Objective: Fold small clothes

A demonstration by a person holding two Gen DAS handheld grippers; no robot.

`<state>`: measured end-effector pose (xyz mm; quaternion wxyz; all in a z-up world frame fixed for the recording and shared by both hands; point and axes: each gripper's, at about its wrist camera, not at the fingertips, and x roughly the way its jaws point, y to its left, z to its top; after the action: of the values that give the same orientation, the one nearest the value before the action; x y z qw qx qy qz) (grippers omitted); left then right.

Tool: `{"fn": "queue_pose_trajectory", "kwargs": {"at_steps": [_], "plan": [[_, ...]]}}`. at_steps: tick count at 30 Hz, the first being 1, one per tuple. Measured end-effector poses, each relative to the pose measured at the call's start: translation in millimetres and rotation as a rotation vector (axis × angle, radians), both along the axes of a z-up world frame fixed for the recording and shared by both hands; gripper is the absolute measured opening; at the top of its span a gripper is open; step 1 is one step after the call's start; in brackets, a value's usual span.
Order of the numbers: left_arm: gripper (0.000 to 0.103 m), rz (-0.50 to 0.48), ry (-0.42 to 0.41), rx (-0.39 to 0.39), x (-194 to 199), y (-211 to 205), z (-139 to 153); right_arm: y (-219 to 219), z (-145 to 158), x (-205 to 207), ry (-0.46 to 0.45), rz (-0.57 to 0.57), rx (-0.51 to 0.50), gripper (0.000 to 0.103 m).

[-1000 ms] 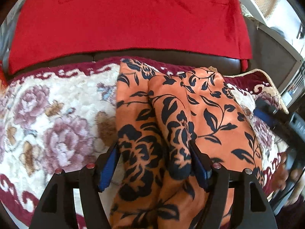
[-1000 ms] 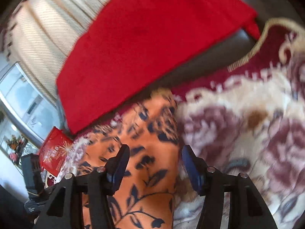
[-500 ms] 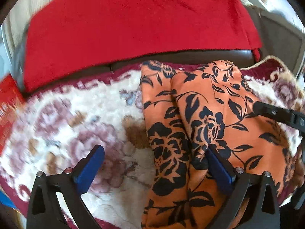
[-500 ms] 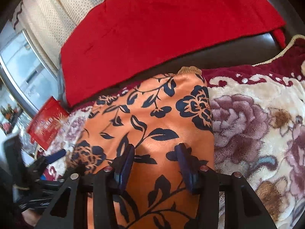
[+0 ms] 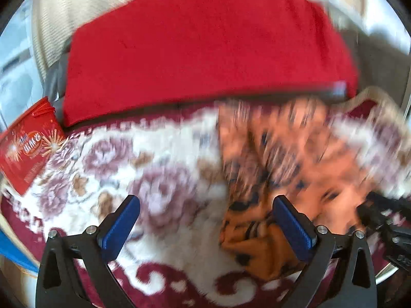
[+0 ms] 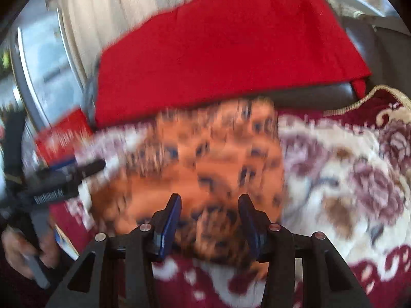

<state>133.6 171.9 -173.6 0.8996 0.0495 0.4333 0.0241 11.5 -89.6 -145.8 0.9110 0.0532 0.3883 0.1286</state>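
Note:
An orange garment with black flowers (image 5: 277, 159) lies folded on a floral blanket (image 5: 115, 169); both views are blurred by motion. My left gripper (image 5: 205, 220) is wide open and empty, left of the garment, its right finger at the garment's near edge. In the right wrist view the garment (image 6: 205, 159) lies ahead. My right gripper (image 6: 209, 220) is open with its jaws over the garment's near edge, holding nothing. The left gripper also shows in the right wrist view (image 6: 77, 169) at the left.
A red cloth (image 5: 200, 51) covers the dark sofa back (image 6: 321, 95) behind the blanket. A red printed packet (image 5: 28, 141) lies at the blanket's left edge. Curtains and a window (image 6: 41, 66) are behind.
Both grippers have pulled back toward the near edge of the blanket. The left gripper let go of the garment, opened wide and moved left. The right gripper stays open over the garment's near edge.

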Motion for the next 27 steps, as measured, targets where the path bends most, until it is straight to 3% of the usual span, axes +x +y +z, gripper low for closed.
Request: {"fn": "queue_pose_trajectory", "kwargs": {"at_steps": [2, 4, 8, 13, 19, 27], "plan": [[0.103, 0.005, 0.053, -0.003, 4, 2, -17, 9, -13, -1, 0.015, -0.005, -0.040, 0.049], [0.103, 0.015, 0.034, -0.061, -3, 8, -5, 12, -5, -5, 0.005, -0.006, -0.062, 0.049], [0.103, 0.018, -0.082, -0.014, -27, -2, 30, -1, 13, -24, -0.045, -0.038, 0.058, 0.049], [0.103, 0.029, -0.188, 0.024, -61, -13, 79, -4, 39, -57, -0.114, -0.083, 0.057, 0.050], [0.103, 0.042, -0.292, 0.041, -101, -16, 132, -5, 87, -99, -0.196, -0.106, 0.038, 0.058], [0.103, 0.093, -0.397, 0.100, -147, -18, 183, -2, 144, -145, -0.291, -0.129, 0.004, 0.061]]}}
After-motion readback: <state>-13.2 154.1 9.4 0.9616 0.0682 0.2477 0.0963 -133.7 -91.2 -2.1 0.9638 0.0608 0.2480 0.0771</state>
